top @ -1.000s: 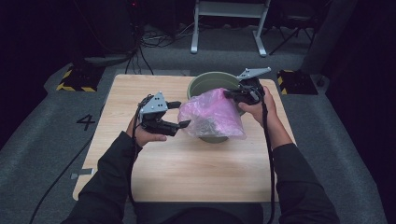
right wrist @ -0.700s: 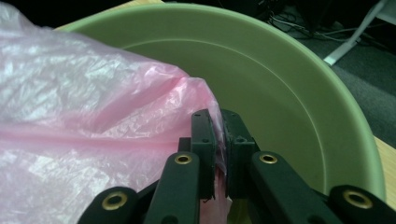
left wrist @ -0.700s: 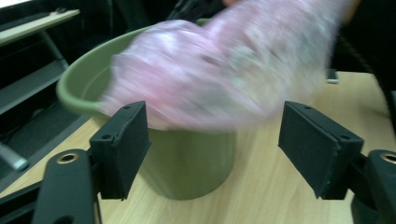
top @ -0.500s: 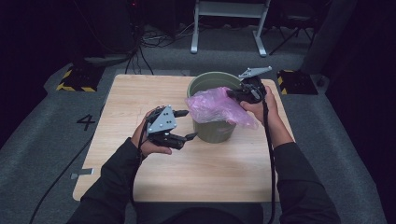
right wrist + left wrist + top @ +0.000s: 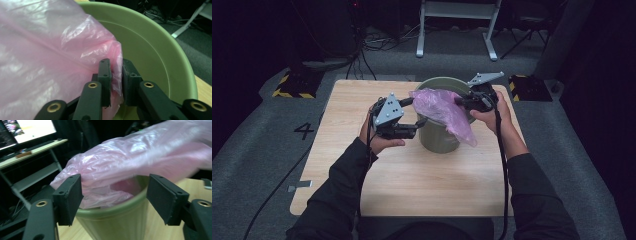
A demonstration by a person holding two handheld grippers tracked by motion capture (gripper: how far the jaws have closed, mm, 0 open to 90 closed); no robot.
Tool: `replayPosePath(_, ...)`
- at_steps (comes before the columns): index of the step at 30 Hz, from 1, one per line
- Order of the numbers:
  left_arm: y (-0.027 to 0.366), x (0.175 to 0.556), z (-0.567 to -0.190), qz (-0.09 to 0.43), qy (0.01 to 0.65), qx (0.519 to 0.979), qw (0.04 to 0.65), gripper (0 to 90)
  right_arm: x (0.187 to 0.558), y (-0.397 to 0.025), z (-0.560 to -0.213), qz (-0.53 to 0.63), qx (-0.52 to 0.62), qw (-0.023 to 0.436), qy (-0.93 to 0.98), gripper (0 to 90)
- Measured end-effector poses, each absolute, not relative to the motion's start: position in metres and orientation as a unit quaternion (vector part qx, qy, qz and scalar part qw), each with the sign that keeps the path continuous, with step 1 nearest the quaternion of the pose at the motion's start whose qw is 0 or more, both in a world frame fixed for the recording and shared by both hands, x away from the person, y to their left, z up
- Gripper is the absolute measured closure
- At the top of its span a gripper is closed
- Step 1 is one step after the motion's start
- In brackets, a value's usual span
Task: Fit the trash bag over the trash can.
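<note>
Centrally on the counter (image 5: 362, 185), the green bin (image 5: 437, 137) has a pink bag (image 5: 444, 110) draped over its mouth, right tongs (image 5: 116, 72) pinching its edge above the rim, left tongs (image 5: 113, 195) gaping nearby.

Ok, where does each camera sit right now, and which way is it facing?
High view: above the person's side, looking forward and down on the table; forearms, hands, left gripper and right gripper show.
Left gripper view: rides the left gripper, facing the green bin; its fingers stand open.
Right gripper view: rides the right gripper, looking into the bin; its fingers pinch the pink bag.
All three share bin and bag.
</note>
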State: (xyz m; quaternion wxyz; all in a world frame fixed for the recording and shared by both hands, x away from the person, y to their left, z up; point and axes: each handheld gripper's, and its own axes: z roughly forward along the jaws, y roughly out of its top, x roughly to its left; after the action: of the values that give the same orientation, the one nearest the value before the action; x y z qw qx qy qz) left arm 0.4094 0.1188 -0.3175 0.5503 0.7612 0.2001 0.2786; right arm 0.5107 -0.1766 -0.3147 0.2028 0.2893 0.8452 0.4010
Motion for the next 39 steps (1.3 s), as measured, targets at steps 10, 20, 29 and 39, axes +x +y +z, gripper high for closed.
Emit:
replayPosePath(10, 0.122, 0.426, -0.321, 0.284, 0.210, 0.759, 0.547, 80.5, 0.496, -0.179, -0.313, 0.414, 0.270, 0.212, 0.843, 54.8)
replayPosePath(20, 0.119, 0.428, -0.323, 0.293, 0.210, 0.767, 0.531, 89.4, 0.454, -0.183, -0.291, 0.465, 0.217, 0.221, 0.829, 36.8)
replayPosePath(29, 0.113, 0.428, -0.324, 0.298, 0.207, 0.776, 0.516, 89.8, 0.427, -0.169, -0.279, 0.498, 0.180, 0.200, 0.824, 30.0)
replayPosePath(39, 0.111, 0.430, -0.327, 0.309, 0.223, 0.783, 0.492, 89.9, 0.407, -0.150, -0.282, 0.518, 0.131, 0.164, 0.829, 19.9)
